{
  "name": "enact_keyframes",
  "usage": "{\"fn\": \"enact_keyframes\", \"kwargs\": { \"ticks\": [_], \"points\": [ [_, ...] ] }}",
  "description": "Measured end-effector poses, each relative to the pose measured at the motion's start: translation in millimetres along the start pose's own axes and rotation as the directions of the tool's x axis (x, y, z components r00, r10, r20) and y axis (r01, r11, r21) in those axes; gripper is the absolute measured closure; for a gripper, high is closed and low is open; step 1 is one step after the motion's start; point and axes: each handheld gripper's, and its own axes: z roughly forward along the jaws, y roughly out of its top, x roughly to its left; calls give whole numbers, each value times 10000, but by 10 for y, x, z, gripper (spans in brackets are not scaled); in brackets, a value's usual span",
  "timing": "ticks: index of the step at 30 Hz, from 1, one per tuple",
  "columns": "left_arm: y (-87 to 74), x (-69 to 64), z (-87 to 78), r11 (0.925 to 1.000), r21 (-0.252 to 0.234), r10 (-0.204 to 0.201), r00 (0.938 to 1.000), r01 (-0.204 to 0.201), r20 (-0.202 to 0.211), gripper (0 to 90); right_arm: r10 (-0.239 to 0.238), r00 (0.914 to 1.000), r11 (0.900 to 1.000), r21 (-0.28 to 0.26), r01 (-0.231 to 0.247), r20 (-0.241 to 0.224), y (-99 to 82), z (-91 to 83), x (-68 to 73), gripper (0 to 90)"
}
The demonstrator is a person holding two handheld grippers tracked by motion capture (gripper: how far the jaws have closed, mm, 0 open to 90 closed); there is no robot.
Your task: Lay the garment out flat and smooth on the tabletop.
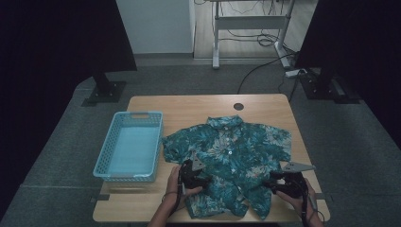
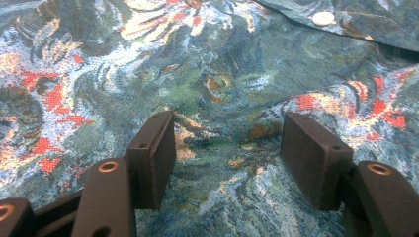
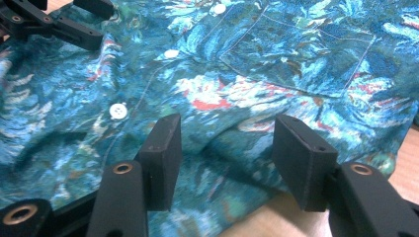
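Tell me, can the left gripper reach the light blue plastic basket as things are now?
Probably yes. The left gripper hovers open over the teal floral shirt, and the light blue plastic basket stands just to its left with only bare wooden table between them.

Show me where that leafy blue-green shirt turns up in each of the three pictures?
High view: the shirt lies spread on the table's right half, beside the basket.
Left gripper view: its fabric spreads right across, under the open left tool.
Right gripper view: it covers most, its hem at the right tool.
Shared landmark: a white button.
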Motion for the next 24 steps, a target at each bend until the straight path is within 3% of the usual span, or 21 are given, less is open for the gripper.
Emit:
{"fn": "enact_keyframes", "kwargs": {
  "ticks": [6, 13, 15, 17, 20, 22, 24],
  "points": [
    [55, 126, 62, 10000, -49, -31, 10000, 31, -25, 384, -226, 9996, 9997, 126, 228, -167, 54, 209, -45, 450],
    [144, 232, 88, 9992, 282, -296, 9994, 301, -164, 399, -523, 9986, 9957, 761, 528, -86, 65, 439, 35, 453],
    [166, 213, 29, 9993, 72, -367, 9993, 368, -62, 400, -598, 9982, 9941, 896, 605, -98, 45, 464, 62, 455],
    [222, 113, -93, 9987, -410, -287, 9996, 289, 63, 405, -670, 9977, 9942, 842, 673, -66, 25, 462, 83, 457],
    [304, -121, -239, 9967, -803, 152, 9991, -119, 406, 410, -621, 9981, 9945, 845, 622, -34, -1, 442, 117, 472],
    [339, -333, -304, 9941, -928, 623, 9954, -554, 730, 408, -550, 9985, 9950, 842, 544, 47, -36, 415, 178, 482],
    [340, -546, -333, 9901, -984, 1106, 9875, -997, 1126, 405, -607, 9982, 9935, 967, 604, -4, -82, 372, 281, 485]
  ]
}}
